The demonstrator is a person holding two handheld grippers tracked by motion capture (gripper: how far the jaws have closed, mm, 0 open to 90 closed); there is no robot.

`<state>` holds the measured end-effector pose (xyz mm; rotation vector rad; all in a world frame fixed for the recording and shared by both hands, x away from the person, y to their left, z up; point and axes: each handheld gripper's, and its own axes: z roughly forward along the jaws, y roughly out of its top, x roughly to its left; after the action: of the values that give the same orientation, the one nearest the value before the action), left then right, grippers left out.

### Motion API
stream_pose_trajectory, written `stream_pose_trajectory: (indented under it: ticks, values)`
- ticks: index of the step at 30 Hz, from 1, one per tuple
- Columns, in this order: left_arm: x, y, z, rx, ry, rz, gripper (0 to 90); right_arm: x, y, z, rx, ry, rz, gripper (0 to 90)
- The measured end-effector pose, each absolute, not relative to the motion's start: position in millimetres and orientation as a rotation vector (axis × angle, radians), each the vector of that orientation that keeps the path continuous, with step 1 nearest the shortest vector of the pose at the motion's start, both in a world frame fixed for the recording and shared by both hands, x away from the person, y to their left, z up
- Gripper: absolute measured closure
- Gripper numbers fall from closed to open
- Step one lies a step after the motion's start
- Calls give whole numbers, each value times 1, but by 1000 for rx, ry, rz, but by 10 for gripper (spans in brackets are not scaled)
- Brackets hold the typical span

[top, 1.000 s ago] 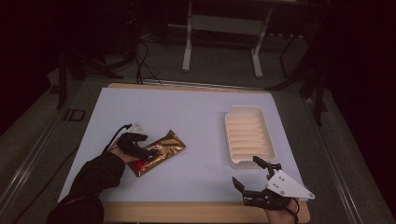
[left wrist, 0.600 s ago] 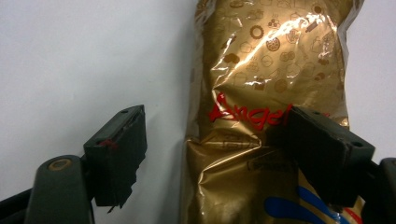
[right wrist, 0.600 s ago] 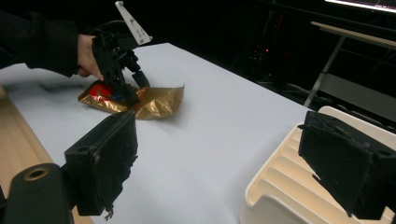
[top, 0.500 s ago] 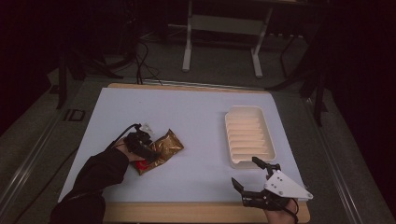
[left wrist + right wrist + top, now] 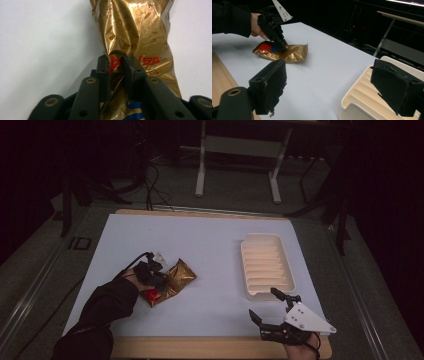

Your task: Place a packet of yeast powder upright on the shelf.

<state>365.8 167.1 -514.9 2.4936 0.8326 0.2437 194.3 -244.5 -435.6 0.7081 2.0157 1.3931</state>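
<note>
A gold foil snack bag (image 5: 180, 274) with red and blue print lies on the white table (image 5: 210, 250) at the front left. My left gripper (image 5: 158, 283) is shut on a raised fold in the bag's middle (image 5: 116, 61), and the foil (image 5: 135, 30) bunches up around the jaws. The right gripper view shows the same bag (image 5: 295, 53) with the left gripper (image 5: 282, 48) pressing down on it. My right gripper (image 5: 263, 302) is open near the front right edge, with nothing between its fingers (image 5: 272, 85).
A cream ribbed tray (image 5: 267, 265) lies empty on the right side of the table, just beyond the right gripper; its near corner (image 5: 362, 100) sits between the open jaws' line of sight. The wooden table edge (image 5: 200, 346) runs along the front. A metal stand (image 5: 235, 150) is behind the table.
The left hand has shifted slightly right over the bag. The bag has bunched up and looks shorter and more turned. The right gripper has barely moved.
</note>
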Motion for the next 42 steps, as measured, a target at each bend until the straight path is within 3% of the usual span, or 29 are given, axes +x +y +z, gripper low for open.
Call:
stream_pose_trajectory:
  ticks: [4,11,31,42]
  values:
    - [363,169,-511,2468,823,266,868,195,-245,-436,711,2016,1391,133]
    - [355,172,-489,2371,818,262,898,195,-244,-436,720,2019,1381,136]
    - [328,176,-451,2153,740,269,900,201,-250,-433,655,2008,1395,187]
    - [312,176,-439,2031,678,350,900,215,-257,-414,627,2037,1354,221]
